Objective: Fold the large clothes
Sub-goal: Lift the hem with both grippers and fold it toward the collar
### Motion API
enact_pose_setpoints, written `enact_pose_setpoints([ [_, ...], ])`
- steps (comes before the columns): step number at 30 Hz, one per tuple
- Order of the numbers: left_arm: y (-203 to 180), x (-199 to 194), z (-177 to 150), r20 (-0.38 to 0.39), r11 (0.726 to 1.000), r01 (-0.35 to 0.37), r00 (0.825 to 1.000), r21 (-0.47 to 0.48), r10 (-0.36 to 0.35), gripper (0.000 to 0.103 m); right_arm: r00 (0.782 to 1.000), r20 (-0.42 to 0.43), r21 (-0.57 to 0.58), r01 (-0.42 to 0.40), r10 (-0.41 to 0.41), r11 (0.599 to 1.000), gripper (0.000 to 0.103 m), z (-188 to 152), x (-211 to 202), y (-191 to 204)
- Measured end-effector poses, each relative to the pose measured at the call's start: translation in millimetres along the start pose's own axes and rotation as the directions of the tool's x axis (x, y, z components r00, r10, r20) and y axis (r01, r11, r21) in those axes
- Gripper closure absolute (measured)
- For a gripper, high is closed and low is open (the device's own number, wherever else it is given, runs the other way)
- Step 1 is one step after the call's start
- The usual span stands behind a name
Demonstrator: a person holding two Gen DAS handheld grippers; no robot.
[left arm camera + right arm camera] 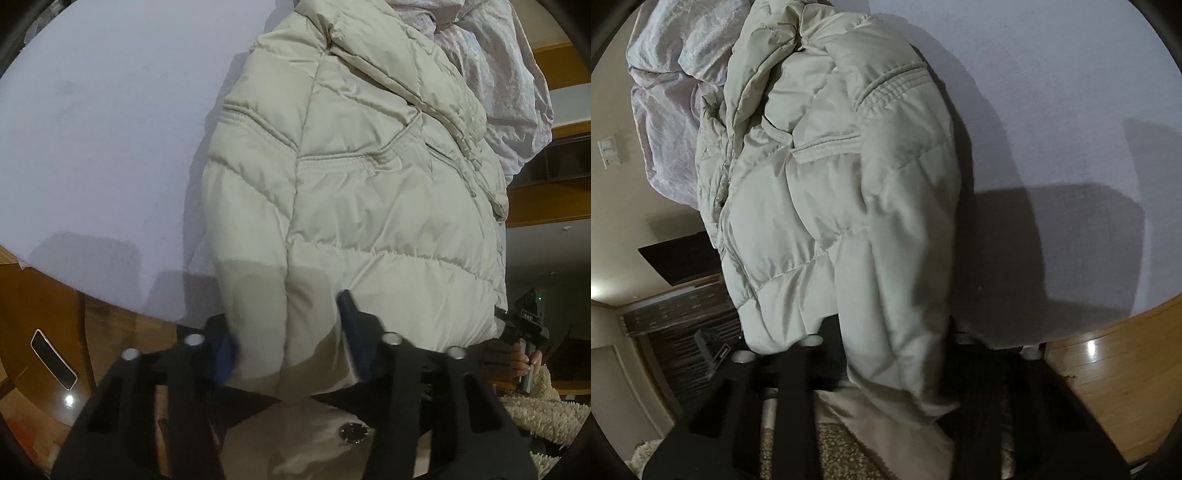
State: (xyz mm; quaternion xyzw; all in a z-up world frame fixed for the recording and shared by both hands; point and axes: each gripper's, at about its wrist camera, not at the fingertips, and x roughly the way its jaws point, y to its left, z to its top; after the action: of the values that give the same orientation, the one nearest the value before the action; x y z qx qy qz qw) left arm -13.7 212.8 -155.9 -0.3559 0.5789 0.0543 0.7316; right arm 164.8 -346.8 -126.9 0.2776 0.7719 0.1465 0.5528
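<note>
A cream quilted puffer jacket (pixel 351 166) lies bunched on a white bed sheet (pixel 92 129), its hem hanging over the near edge. My left gripper (pixel 288 332) has its blue-padded fingers (pixel 351 325) spread apart on either side of the jacket's hem, which bulges between them. In the right wrist view the same jacket (pixel 849 184) fills the middle. My right gripper (pixel 886 350) sits at the hem, with the fabric draped between and over its fingers, which are mostly hidden. The right gripper also shows at the far right of the left wrist view (pixel 524 321).
A crumpled pale pink quilt (pixel 498 74) lies behind the jacket, also in the right wrist view (pixel 672 74). The wooden bed frame (pixel 44 314) runs below the sheet. A shaggy cream rug (pixel 546 406) covers the floor. Bare sheet (pixel 1052 129) lies to the right of the jacket.
</note>
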Motion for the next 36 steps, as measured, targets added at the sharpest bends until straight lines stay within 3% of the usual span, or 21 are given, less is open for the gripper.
enact_pose_setpoints([
  [2,-1.0,-6.2,1.6,0.026,1.0,0.002,1.0,0.002,-0.002,0.077,0.999,0.039,-0.041,0.01,-0.008,0.999,0.086,-2.6,-6.1,7.4],
  [7,-13.8,-27.6,10.3,0.1,0.999,-0.014,0.995,0.043,0.01,0.088,0.991,0.134,-0.128,0.021,-0.003,0.992,0.09,-2.9,-25.7,29.2],
  [15,-31.8,-60.5,37.2,0.203,0.997,-0.012,0.979,0.082,-0.005,0.089,0.962,0.274,-0.23,0.053,0.012,0.972,0.091,10.9,-49.9,73.8],
  [23,-62.8,-105.5,80.0,0.348,0.988,-0.015,0.937,0.153,-0.04,0.089,0.911,0.412,-0.302,0.125,0.011,0.945,0.091,42.6,-70.1,133.6],
  [31,-104.6,-121.7,140.2,0.432,0.974,-0.086,0.902,0.208,-0.013,0.089,0.864,0.503,-0.294,0.167,0.004,0.941,0.09,86.6,-80.5,184.9],
  [36,-124.8,-117.4,181.9,0.443,0.969,-0.122,0.896,0.216,0.014,0.089,0.844,0.534,-0.25,0.223,-0.058,0.942,0.09,121.8,-74.9,205.8],
])
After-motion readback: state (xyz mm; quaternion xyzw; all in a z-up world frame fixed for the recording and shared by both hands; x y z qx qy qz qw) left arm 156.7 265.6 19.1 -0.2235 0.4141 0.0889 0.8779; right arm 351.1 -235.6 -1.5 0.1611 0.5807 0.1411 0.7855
